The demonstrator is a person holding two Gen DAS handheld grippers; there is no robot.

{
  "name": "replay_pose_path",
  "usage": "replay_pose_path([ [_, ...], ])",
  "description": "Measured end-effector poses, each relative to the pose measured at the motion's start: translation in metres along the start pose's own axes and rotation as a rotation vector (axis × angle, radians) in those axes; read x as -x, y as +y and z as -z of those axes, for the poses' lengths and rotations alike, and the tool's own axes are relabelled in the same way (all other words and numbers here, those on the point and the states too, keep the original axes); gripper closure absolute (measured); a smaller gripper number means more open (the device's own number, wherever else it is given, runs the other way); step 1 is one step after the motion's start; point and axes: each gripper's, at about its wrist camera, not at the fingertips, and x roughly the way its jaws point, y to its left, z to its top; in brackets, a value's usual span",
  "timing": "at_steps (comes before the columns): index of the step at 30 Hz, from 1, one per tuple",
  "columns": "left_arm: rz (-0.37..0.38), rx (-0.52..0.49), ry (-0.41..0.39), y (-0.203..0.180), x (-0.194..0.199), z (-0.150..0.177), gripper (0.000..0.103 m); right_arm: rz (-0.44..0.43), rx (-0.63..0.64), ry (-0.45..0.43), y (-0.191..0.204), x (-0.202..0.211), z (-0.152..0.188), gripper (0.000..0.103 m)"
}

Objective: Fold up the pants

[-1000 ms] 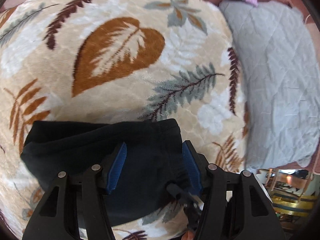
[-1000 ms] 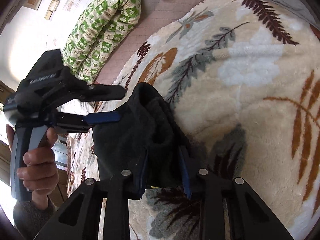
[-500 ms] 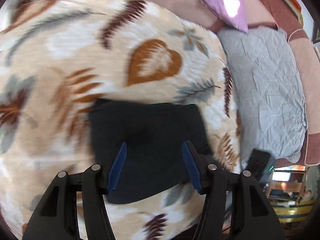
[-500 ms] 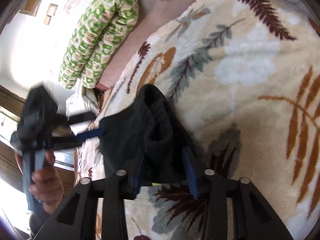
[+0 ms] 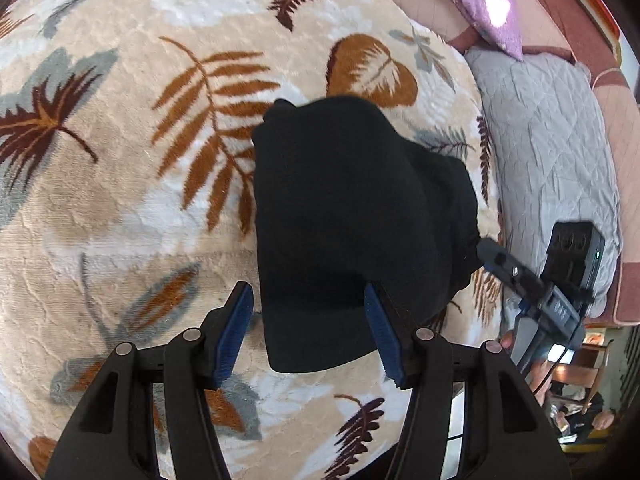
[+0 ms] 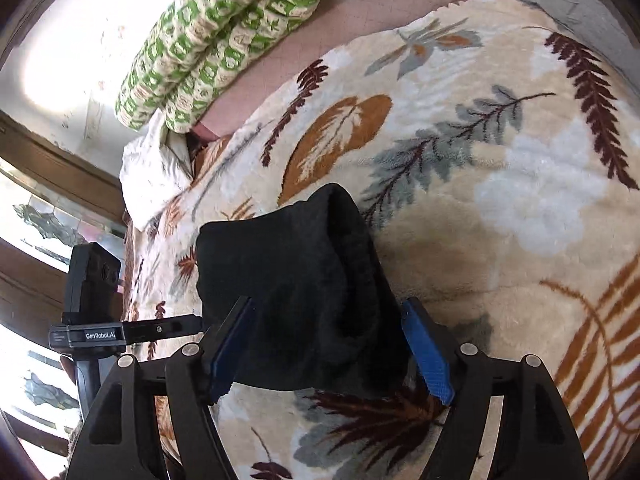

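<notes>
The black pants (image 5: 344,216) lie folded into a compact bundle on the leaf-patterned blanket (image 5: 140,184). My left gripper (image 5: 308,332) is open and hovers above the bundle's near edge, holding nothing. In the right wrist view the pants (image 6: 296,292) sit between the open blue pads of my right gripper (image 6: 332,352), which no longer pinches the cloth. The right gripper also shows in the left wrist view (image 5: 532,292) at the bundle's right edge. The left gripper shows in the right wrist view (image 6: 160,328) at the left.
A grey quilted pad (image 5: 548,152) lies right of the blanket, with a purple cushion (image 5: 488,12) behind it. A green patterned rolled duvet (image 6: 224,36) lies along the wall at the back. A window (image 6: 36,240) is at the left.
My right gripper has opened and let go of the pants. My left gripper has pulled back and up, so the whole folded bundle now shows.
</notes>
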Motion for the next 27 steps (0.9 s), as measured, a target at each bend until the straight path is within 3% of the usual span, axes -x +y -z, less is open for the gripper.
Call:
replay_pose_path([
  [5, -0.004, 0.004, -0.005, 0.0, -0.007, -0.002, 0.046, 0.019, -0.028, 0.037, -0.011, -0.015, -0.007, 0.026],
  [10, 0.03, 0.033, 0.009, 0.007, -0.019, -0.005, 0.046, -0.019, -0.024, 0.09, -0.015, -0.033, -0.008, 0.026],
  [14, 0.071, 0.061, 0.018, 0.01, -0.03, -0.008, 0.041, -0.072, -0.022, 0.095, -0.017, -0.035, -0.008, 0.015],
  [20, 0.131, 0.076, -0.002, 0.011, -0.03, -0.009, 0.035, -0.085, 0.047, 0.127, -0.011, -0.039, -0.005, 0.014],
  [27, 0.172, 0.094, -0.086, 0.022, -0.014, -0.009, 0.035, -0.136, -0.008, 0.136, -0.02, -0.04, -0.008, 0.014],
])
